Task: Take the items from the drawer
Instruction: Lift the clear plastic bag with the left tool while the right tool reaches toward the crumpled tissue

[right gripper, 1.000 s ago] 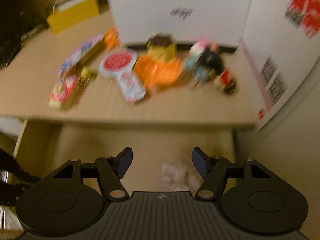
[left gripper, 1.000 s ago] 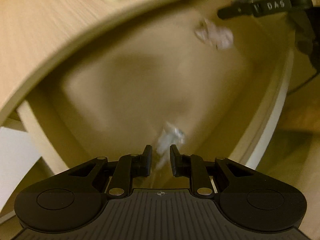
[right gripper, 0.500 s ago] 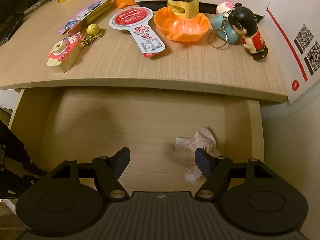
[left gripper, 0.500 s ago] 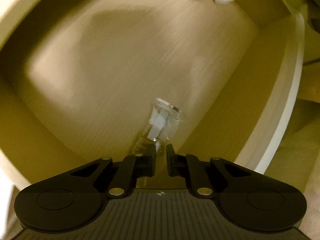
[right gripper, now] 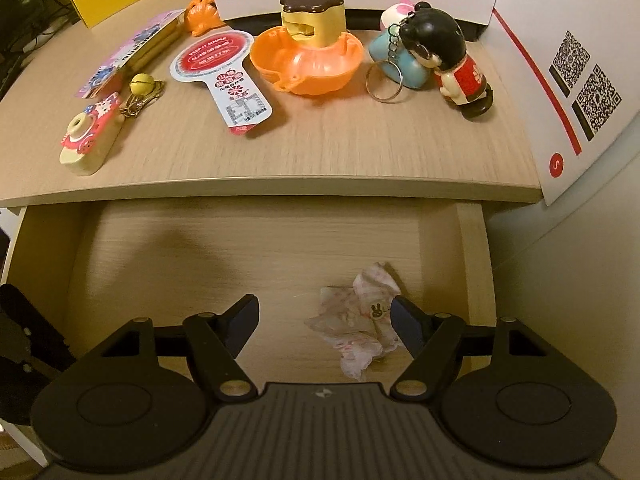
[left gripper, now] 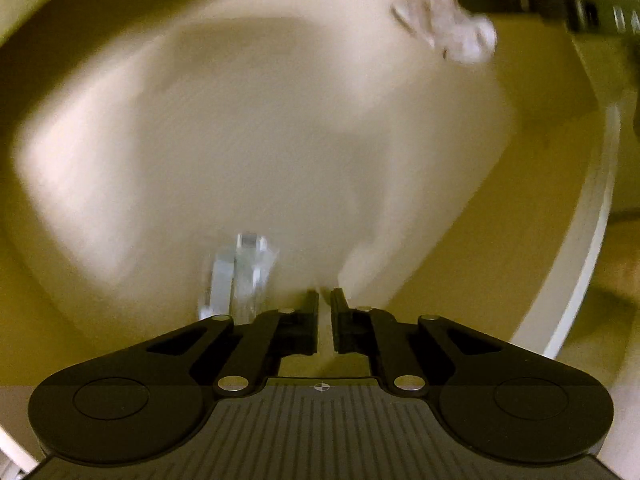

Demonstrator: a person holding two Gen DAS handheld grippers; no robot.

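Note:
The drawer (right gripper: 472, 240) stands pulled out under the desktop. A crumpled pink-and-white wrapper (right gripper: 360, 320) lies on its floor at the right. My right gripper (right gripper: 324, 312) hangs open over it, and the wrapper sits between the fingers, close to the right fingertip (right gripper: 404, 316), with no pad pressing on it. A blurred clear plastic packet (left gripper: 240, 276) lies on the drawer floor (left gripper: 260, 140) in the left wrist view. My left gripper (left gripper: 325, 300) is shut low in the drawer just right of that packet, and I see nothing between its pads. The crumpled wrapper (left gripper: 444, 28) shows far up there too.
On the desktop (right gripper: 320, 152) lie an orange bowl (right gripper: 308, 64) with a yellow toy, a doll keychain (right gripper: 448, 56), a paddle-shaped card (right gripper: 224, 80) and a pink toy camera (right gripper: 88, 132). A white box (right gripper: 560, 80) with QR codes stands at the right.
My left gripper has sunk into the drawer and shut; the clear packet, earlier just ahead of the jaws, now lies to their left. The right gripper has barely moved.

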